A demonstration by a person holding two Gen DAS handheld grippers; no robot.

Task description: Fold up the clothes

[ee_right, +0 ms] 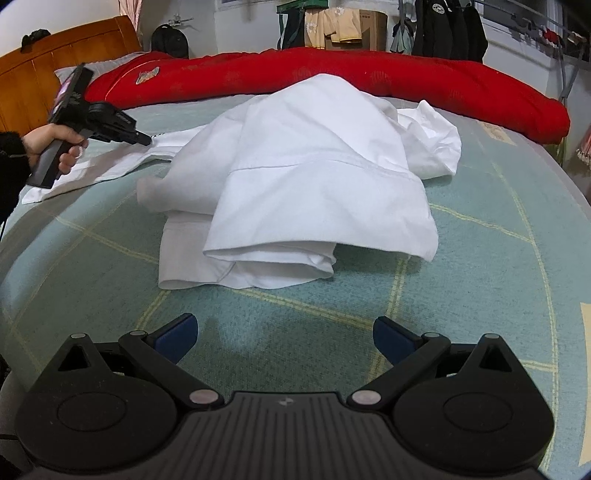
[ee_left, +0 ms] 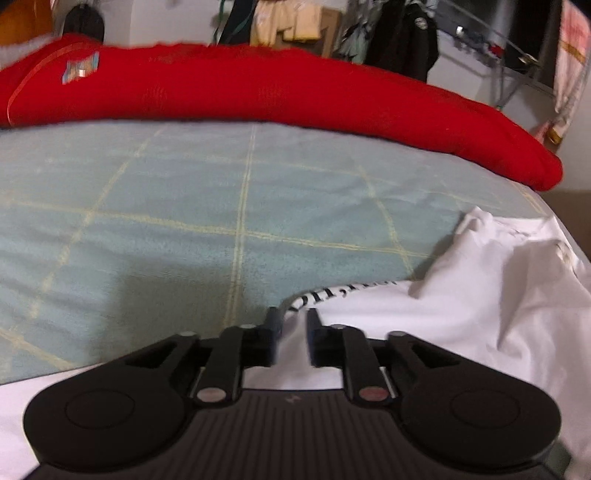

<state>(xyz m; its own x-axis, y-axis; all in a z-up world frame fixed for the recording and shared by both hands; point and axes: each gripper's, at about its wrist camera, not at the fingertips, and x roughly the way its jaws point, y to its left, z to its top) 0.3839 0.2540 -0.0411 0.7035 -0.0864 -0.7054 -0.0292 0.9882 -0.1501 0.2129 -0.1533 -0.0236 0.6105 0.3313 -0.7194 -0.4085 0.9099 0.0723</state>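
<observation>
The white shirt (ee_right: pixel 306 177) lies crumpled on the bed (ee_right: pixel 480 295) in front of the red quilt (ee_right: pixel 406 79); the left claw (ee_left: pixel 292 325) — nearly clenched — pinches its edge; the right claw (ee_right: pixel 284 332) hangs released, near the shirt.

The work surface is a bed covered by a pale green blanket (ee_right: pixel 480 280) with a yellow grid pattern. A long red quilt roll (ee_right: pixel 406 79) lies across its far side. A wooden headboard (ee_right: pixel 44 62) stands at the far left, with a black backpack (ee_right: pixel 170 38) against the white wall (ee_right: pixel 243 26) beside it. Yellow garments (ee_right: pixel 336 24) and dark jackets (ee_right: pixel 450 29) hang behind the bed. A metal drying rack (ee_right: pixel 565 44) occupies the right corner.
</observation>
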